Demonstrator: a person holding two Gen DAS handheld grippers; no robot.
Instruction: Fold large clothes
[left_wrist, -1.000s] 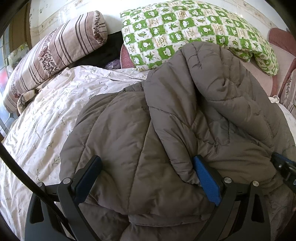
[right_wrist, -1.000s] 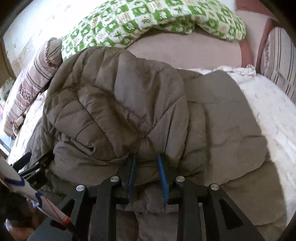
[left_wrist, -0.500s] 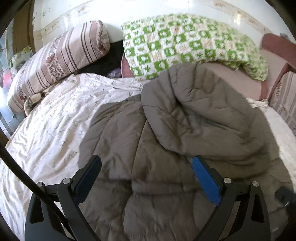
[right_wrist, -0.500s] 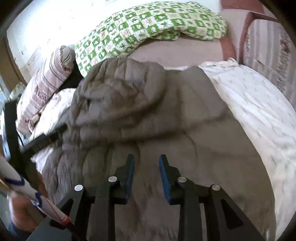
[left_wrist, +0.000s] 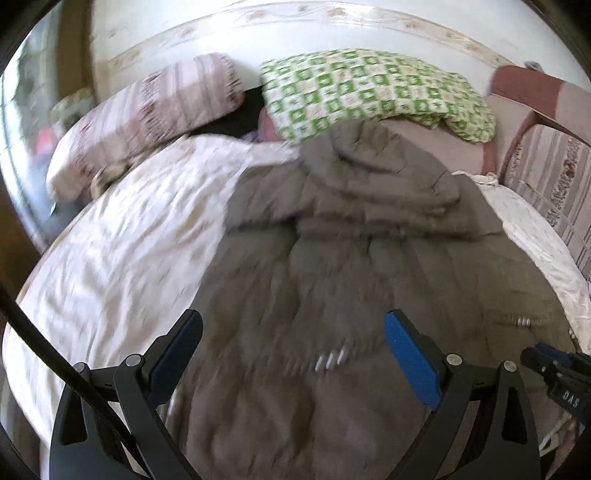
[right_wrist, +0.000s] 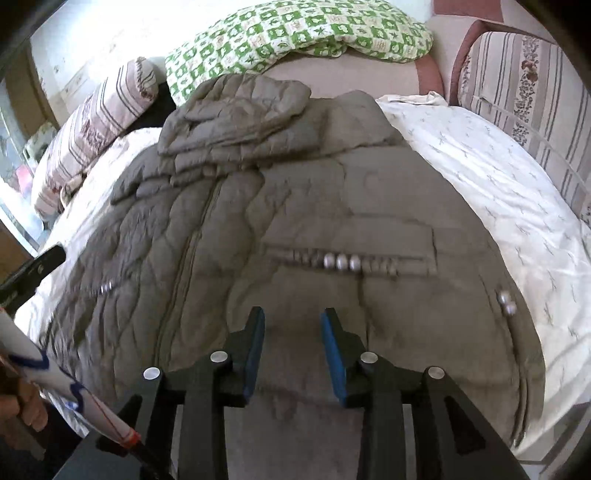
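Observation:
A grey-brown quilted coat (left_wrist: 332, 258) lies spread on the bed, collar end toward the pillows, with a folded-over part (right_wrist: 240, 107) bunched at its top. The left gripper (left_wrist: 291, 321) hovers above the coat's lower half, open wide with nothing between its pads. Over the coat's hem area, the right gripper (right_wrist: 292, 314) has its jaws opening; nothing sits between them, and the coat (right_wrist: 295, 203) lies below. A row of metal snaps (right_wrist: 340, 261) shows on the coat front. The right gripper's tip (left_wrist: 554, 369) shows at the left view's right edge.
A white floral sheet (left_wrist: 122, 243) covers the bed. A green checked pillow (right_wrist: 295, 37) and a striped pillow (left_wrist: 147, 110) lie at the head. A striped cushion (right_wrist: 528, 92) stands at the right. A hand (right_wrist: 22, 406) shows at lower left.
Both grippers drew back from the bunched top toward the hem. The right gripper let go of the fabric fold and widened. The coat now lies flatter.

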